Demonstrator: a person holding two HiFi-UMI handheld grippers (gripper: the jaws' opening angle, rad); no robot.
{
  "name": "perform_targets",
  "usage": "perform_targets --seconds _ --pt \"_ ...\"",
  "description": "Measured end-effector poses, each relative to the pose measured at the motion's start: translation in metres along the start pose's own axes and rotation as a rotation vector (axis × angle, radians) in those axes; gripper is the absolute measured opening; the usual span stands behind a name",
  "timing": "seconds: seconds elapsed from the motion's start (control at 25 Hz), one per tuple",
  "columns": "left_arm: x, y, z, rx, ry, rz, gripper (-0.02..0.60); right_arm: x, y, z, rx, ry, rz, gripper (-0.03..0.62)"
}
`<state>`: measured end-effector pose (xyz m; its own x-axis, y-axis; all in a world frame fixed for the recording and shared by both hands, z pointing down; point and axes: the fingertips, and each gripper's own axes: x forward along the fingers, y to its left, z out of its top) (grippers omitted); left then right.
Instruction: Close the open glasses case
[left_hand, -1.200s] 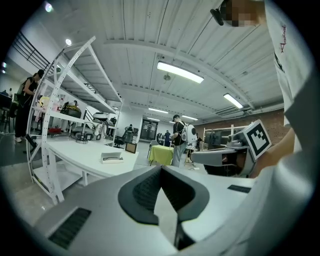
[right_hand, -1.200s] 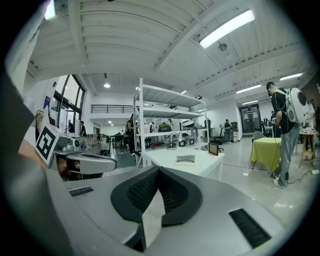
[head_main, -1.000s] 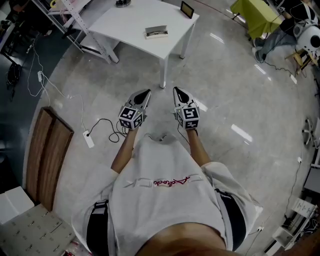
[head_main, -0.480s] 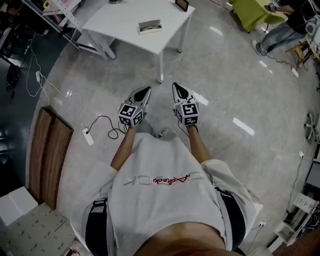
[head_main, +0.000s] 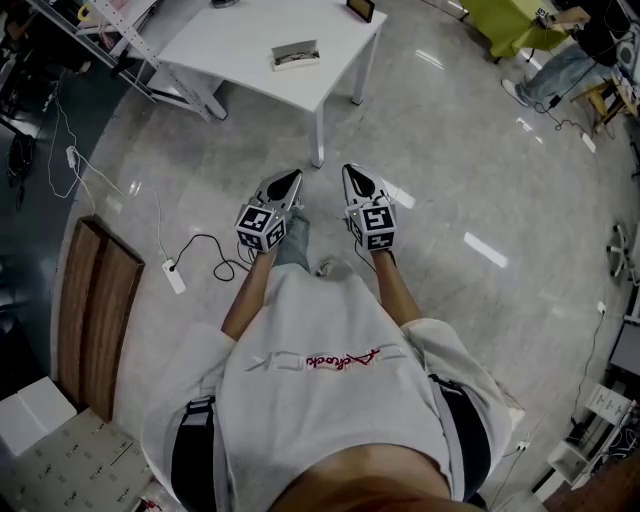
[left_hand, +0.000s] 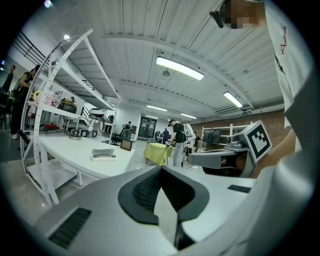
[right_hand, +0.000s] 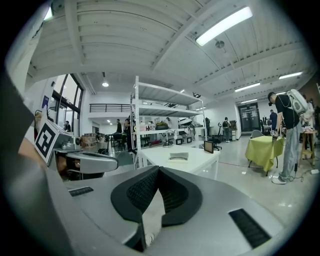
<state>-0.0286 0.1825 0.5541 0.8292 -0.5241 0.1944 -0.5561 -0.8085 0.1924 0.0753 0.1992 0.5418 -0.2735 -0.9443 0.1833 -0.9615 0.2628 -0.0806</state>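
The open glasses case (head_main: 296, 55) lies on the white table (head_main: 240, 50), far ahead of both grippers. It shows small in the left gripper view (left_hand: 104, 156) and in the right gripper view (right_hand: 178, 157). My left gripper (head_main: 290, 179) and right gripper (head_main: 354, 173) are held side by side over the floor, short of the table's near corner. Both point toward the table. Each is shut with nothing between its jaws, as seen in the left gripper's own view (left_hand: 160, 167) and the right gripper's own view (right_hand: 159, 168).
A small dark frame (head_main: 360, 9) stands on the table's far edge. A white shelving rack (head_main: 120, 25) flanks the table's left. A cable and power strip (head_main: 174, 276) lie on the floor, beside a wooden board (head_main: 95, 310). A yellow-green table (head_main: 505, 25) and a person stand at the far right.
The table and case have slid up and left in the head view. Both grippers keep their side-by-side pose, a little lower. A trouser leg now shows between the arms.
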Motion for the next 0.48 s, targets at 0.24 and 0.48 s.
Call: perform_targets --seconds 0.24,0.48 --pt "0.013 0.030 -0.003 -0.013 0.003 0.006 0.028 0.032 -0.005 -0.004 -0.005 0.012 0.006 0.031" --pt "0.044 0.066 -0.003 -0.030 0.013 -0.003 0.028 0.075 -0.018 -0.003 -0.011 0.030 0.011 0.031"
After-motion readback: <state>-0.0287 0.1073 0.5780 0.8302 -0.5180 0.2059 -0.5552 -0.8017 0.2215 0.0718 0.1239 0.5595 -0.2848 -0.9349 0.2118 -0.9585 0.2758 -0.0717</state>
